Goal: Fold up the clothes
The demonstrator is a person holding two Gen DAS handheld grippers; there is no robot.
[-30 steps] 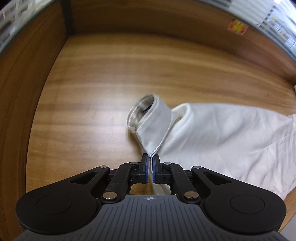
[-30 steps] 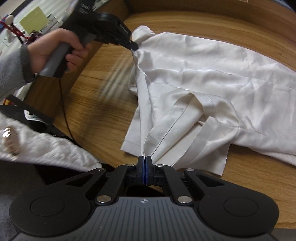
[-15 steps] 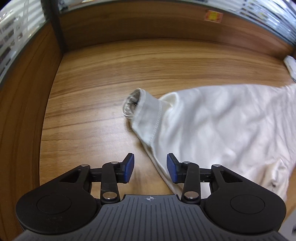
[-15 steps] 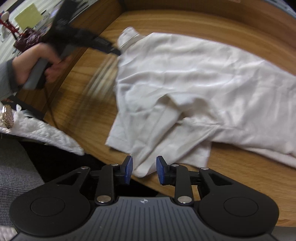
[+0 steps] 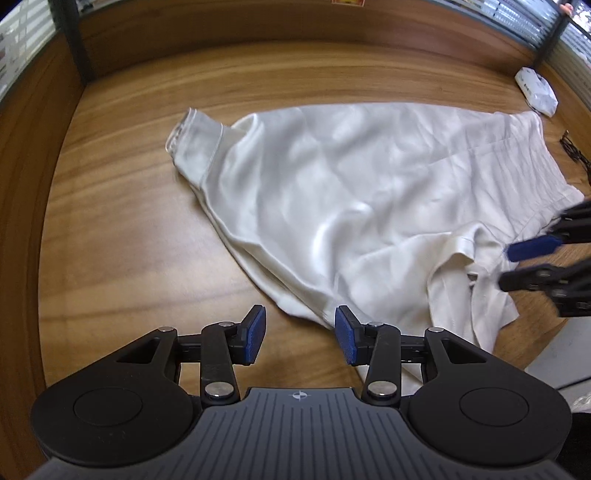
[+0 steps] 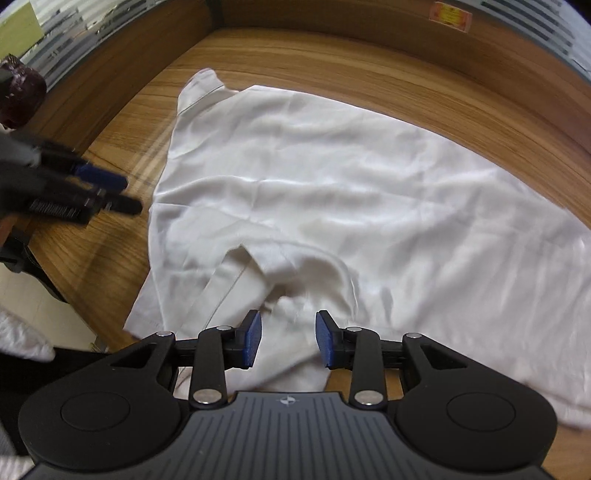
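A white satin shirt [image 5: 351, 192] lies spread and creased on the wooden table [image 5: 122, 229], its sleeve cuff [image 5: 192, 144] pointing to the far left. My left gripper [image 5: 299, 332] hovers open over the shirt's near left edge; the hem lies below it by the right pad, not pinched. In the right wrist view my right gripper [image 6: 288, 338] is open above the rumpled collar area of the shirt [image 6: 351, 192], gripping nothing. Each gripper shows blurred in the other's view: the right gripper [image 5: 517, 264] at the right edge, the left gripper [image 6: 125, 194] at the left.
A raised wooden wall [image 5: 258, 26] borders the table at the back and left. A white packet [image 5: 537, 90] lies in the far right corner. The table's front edge [image 6: 92, 295] runs near the shirt's lower corner, with a white fluffy cloth [image 6: 22, 339] below it.
Both grippers were shut on shirt edges a second ago; both have opened and let go. The sleeve dropped flat on the table. Both hands have shifted and now see more of the shirt.
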